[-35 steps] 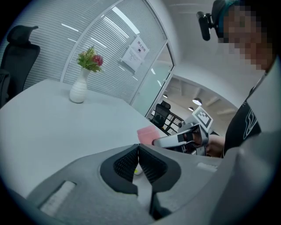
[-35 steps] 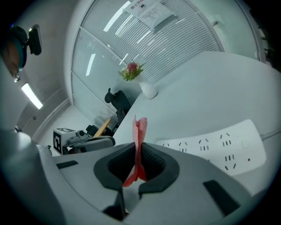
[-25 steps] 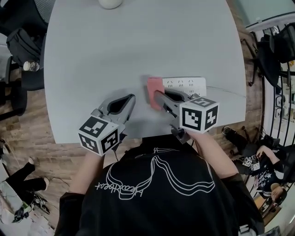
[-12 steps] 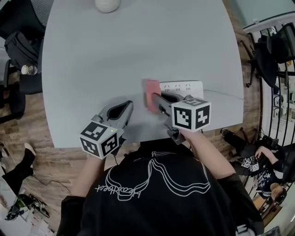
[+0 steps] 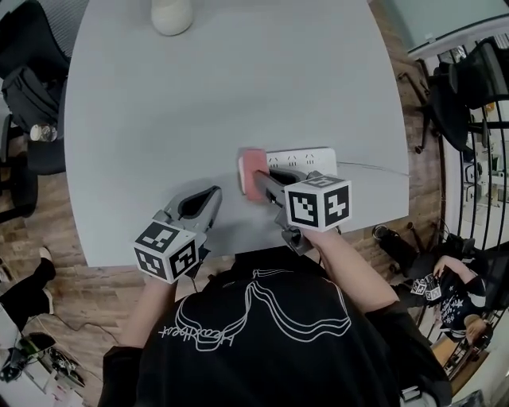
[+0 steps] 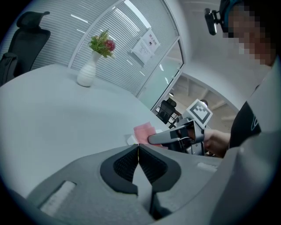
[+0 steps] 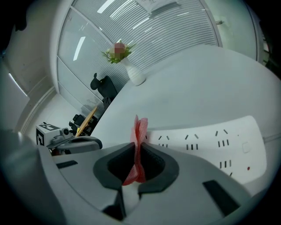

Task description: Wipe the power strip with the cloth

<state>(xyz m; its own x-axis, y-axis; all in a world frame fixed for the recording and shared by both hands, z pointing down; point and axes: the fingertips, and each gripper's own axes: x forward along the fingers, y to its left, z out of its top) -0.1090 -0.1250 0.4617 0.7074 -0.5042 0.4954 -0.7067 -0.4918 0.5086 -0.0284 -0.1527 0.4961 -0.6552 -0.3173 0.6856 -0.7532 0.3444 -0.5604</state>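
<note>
A white power strip [image 5: 306, 159] lies flat on the grey table [image 5: 223, 87] near its front right edge; in the right gripper view the power strip [image 7: 210, 140] stretches off to the right. My right gripper [image 5: 261, 181] is shut on a folded pink cloth [image 5: 251, 170], held upright over the strip's left end. The cloth [image 7: 138, 145] stands pinched between the jaws. My left gripper [image 5: 208, 200] rests to the left over bare table, jaws closed on nothing [image 6: 138, 151]. The cloth [image 6: 145, 131] also shows in the left gripper view.
A white vase [image 5: 172, 14] stands at the table's far edge; its flowers [image 6: 102, 43] show in the left gripper view. A thin cable [image 5: 370, 168] runs right from the strip. Office chairs [image 5: 24, 95] stand left of the table, and a railing [image 5: 469, 119] runs at the right.
Both grippers and the strip sit lower and further left in the head view, as the camera shifted. The right gripper with the cloth stays at the strip's left end.
</note>
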